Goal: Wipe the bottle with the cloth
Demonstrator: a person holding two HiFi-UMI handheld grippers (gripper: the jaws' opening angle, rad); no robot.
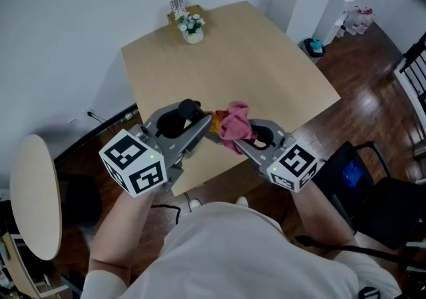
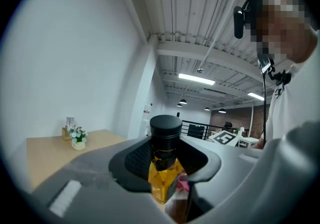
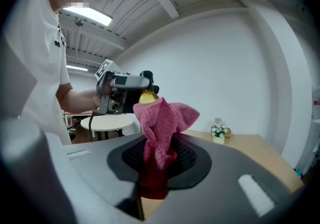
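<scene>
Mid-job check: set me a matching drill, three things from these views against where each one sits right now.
Things:
1. bottle
2. cloth
3. flower pot

Places:
a. near the far edge of the wooden table
b. clamped in the jaws of the left gripper
c. clamped in the jaws of the right gripper

Pairs: 1-b, 2-c, 3-a.

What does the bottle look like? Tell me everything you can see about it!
The bottle is small and see-through, with golden-yellow liquid inside. It has a round black cap on top and a dark patch low on its side, maybe a label. It is held in the air over the near edge of the table, cap up, squeezed around its neck by the left claw. The pink cloth sits right beside its lower part and seems to touch it.
</scene>
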